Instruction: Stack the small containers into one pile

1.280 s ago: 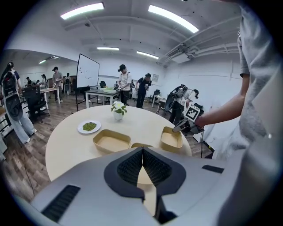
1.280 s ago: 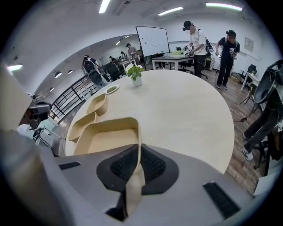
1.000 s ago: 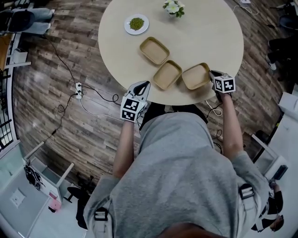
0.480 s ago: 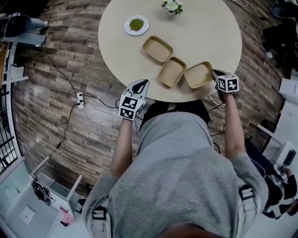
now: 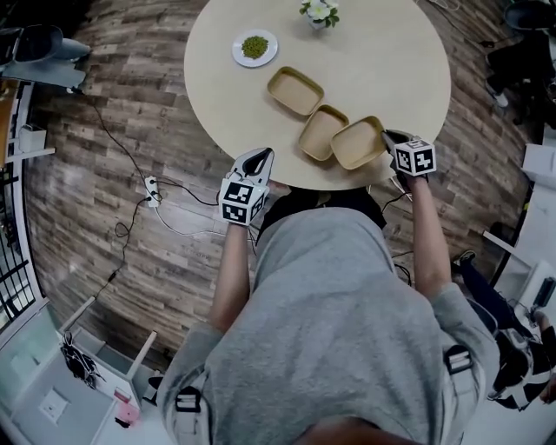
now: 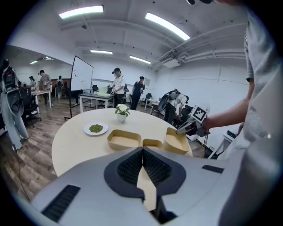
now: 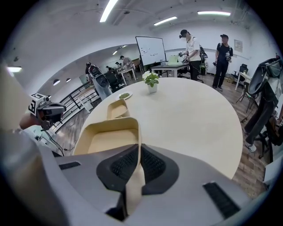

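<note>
Three tan containers lie in a row on the round table [image 5: 382,52]. The far one [image 5: 295,90] and the middle one [image 5: 320,132] rest flat. My right gripper [image 5: 387,136] is shut on the right wall of the near one [image 5: 356,143], which is tilted with its left edge over the middle container's rim. In the right gripper view the jaws [image 7: 139,148] pinch that container's wall [image 7: 108,137]. My left gripper [image 5: 262,156] hangs at the table's near-left edge, shut with nothing in it; in the left gripper view its tips [image 6: 142,150] point at the row [image 6: 125,139].
A white plate of green beans [image 5: 254,46] and a small flower pot [image 5: 321,12] stand at the table's far side. Cables and a power strip [image 5: 149,182] lie on the wood floor to the left. People stand at desks in the background.
My right gripper has carried the near container left and slightly up, so it now overlaps the middle container. The left gripper has shifted a little along the table edge.
</note>
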Action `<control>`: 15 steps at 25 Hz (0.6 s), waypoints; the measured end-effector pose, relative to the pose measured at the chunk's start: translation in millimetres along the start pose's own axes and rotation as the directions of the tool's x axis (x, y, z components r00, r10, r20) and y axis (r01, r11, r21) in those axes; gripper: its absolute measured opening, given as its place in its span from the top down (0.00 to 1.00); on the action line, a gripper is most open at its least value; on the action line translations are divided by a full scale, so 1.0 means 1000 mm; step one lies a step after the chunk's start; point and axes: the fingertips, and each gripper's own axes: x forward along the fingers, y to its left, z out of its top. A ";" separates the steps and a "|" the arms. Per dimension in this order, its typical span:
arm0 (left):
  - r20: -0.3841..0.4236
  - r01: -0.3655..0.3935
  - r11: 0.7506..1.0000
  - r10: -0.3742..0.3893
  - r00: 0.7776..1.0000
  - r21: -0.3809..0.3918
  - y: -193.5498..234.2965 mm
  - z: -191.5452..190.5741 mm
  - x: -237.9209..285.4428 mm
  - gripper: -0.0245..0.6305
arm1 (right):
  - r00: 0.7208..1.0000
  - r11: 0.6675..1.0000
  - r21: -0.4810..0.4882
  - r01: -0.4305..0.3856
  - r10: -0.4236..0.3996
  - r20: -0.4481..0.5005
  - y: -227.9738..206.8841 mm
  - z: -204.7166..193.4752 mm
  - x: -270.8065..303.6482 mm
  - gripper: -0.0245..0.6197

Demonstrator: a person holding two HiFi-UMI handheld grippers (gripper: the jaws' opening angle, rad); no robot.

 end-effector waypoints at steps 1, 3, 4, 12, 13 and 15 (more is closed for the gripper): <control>0.001 0.001 1.000 -0.001 1.000 -0.003 -0.002 -0.003 -0.003 0.93 | 1.000 1.000 -0.009 -0.007 0.007 0.001 0.006 0.001 0.002 0.93; -0.008 0.007 1.000 -0.007 1.000 0.003 -0.005 -0.010 -0.008 0.93 | 1.000 1.000 -0.011 -0.018 0.018 0.001 0.014 0.002 0.007 0.93; -0.015 0.007 1.000 -0.007 1.000 0.006 -0.006 -0.013 -0.009 0.93 | 1.000 1.000 -0.005 -0.025 0.025 0.001 0.017 0.003 0.009 0.93; -0.006 -0.017 1.000 0.017 1.000 0.001 -0.006 -0.006 -0.010 0.93 | 0.996 0.996 -0.023 -0.084 0.083 -0.026 0.036 0.017 0.021 0.93; -0.002 -0.020 1.000 0.020 1.000 0.000 -0.005 -0.005 -0.011 0.93 | 0.995 0.995 -0.026 -0.092 0.092 -0.027 0.040 0.018 0.022 0.93; 0.004 -0.023 1.000 0.023 1.000 -0.001 -0.005 -0.003 -0.012 0.93 | 0.993 0.993 -0.036 -0.114 0.113 -0.033 0.048 0.022 0.026 0.93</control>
